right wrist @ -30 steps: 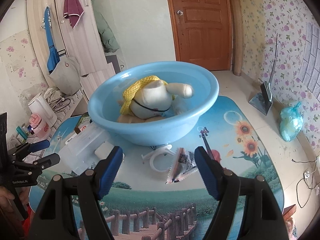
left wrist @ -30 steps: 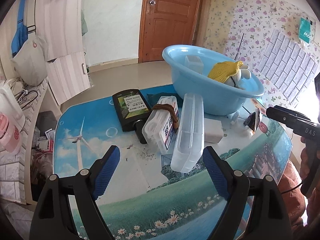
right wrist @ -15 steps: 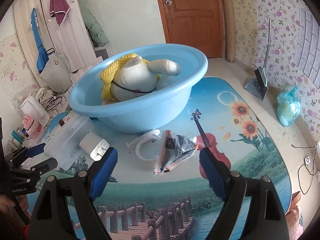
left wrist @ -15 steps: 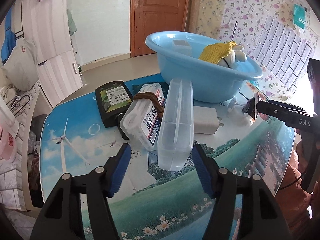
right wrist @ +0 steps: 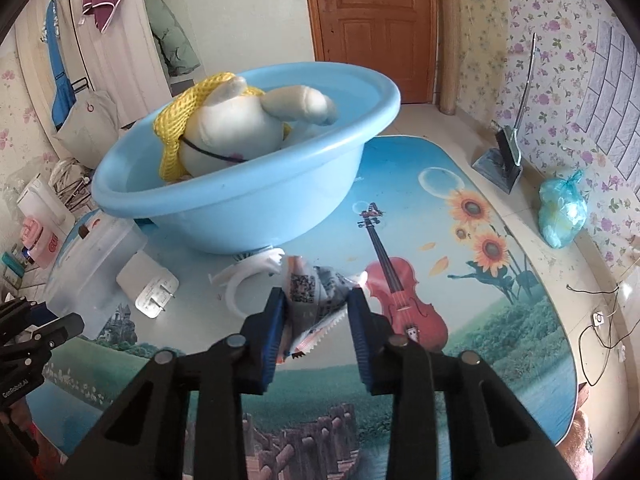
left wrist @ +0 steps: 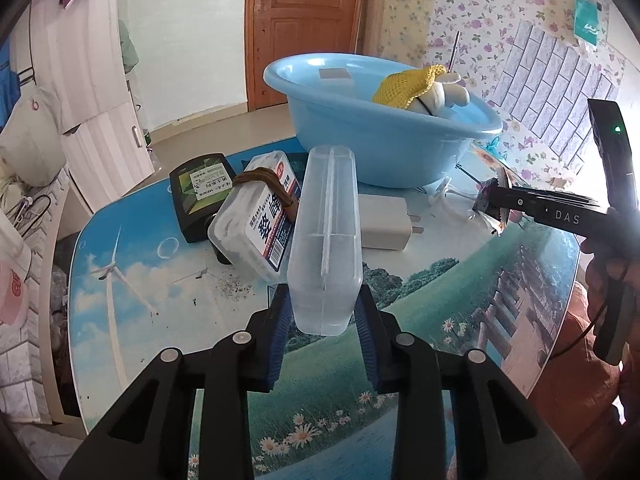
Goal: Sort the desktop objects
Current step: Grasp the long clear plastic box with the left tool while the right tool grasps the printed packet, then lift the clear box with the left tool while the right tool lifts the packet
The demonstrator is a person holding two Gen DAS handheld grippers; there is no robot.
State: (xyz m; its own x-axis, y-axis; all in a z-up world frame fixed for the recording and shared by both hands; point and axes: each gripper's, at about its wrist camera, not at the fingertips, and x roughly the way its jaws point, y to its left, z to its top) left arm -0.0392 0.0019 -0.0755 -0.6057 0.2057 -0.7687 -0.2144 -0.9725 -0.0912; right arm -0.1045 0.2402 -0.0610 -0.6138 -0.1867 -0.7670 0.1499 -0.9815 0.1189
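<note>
My left gripper (left wrist: pixel 322 322) is shut on the near end of a long clear plastic box (left wrist: pixel 326 236) that rests on the table. My right gripper (right wrist: pixel 318 314) is shut on a crinkled snack packet (right wrist: pixel 316 296) with a QR code; it also shows in the left wrist view (left wrist: pixel 490 204). A light blue basin (right wrist: pixel 248 204) stands behind, holding a white plush toy (right wrist: pixel 236 128) with a yellow knitted hat. The basin also shows in the left wrist view (left wrist: pixel 384 136).
A white charger plug (left wrist: pixel 384 222), a white labelled box with a brown band (left wrist: pixel 260 216) and a black bottle (left wrist: pixel 202 194) lie beside the clear box. A white plastic ring (right wrist: pixel 248 280) lies under the basin's edge. The table edge (left wrist: pixel 74 280) runs at left.
Both grippers moved forward and closed: the left onto the clear plastic box, the right onto the snack packet. Both were open a second ago.
</note>
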